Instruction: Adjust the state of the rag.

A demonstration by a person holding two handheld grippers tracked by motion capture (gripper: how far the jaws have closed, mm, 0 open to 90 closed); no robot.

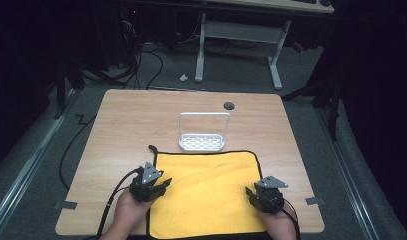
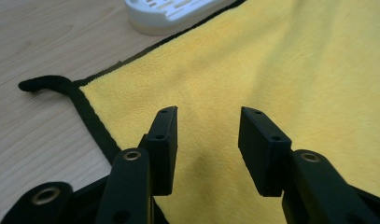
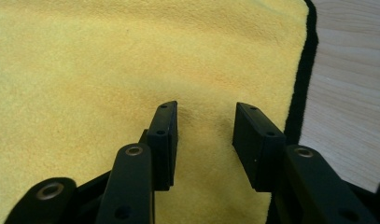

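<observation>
A yellow cloth [image 1: 206,192] with a black hem lies flat on the near half of the wooden table [image 1: 131,120]. Its far left corner carries a black loop [image 2: 43,84]. My left gripper [image 1: 158,186] rests over the cloth's left edge, open, nothing between its jaws [image 2: 207,116]. My right gripper [image 1: 252,192] sits over the cloth's right edge, also open and empty [image 3: 205,112]. In the right gripper view the cloth [image 3: 108,60] runs to its black hem beside bare wood. A white slotted rack [image 1: 203,132] with a wire frame stands just beyond the cloth's far edge.
A dark round grommet [image 1: 229,106] sits in the table's far right part. Grey tape tabs [image 1: 66,204] mark the near left and near right edges. The white rack's base [image 2: 169,14] lies close ahead of the left gripper. Desk legs and cables stand on the floor beyond.
</observation>
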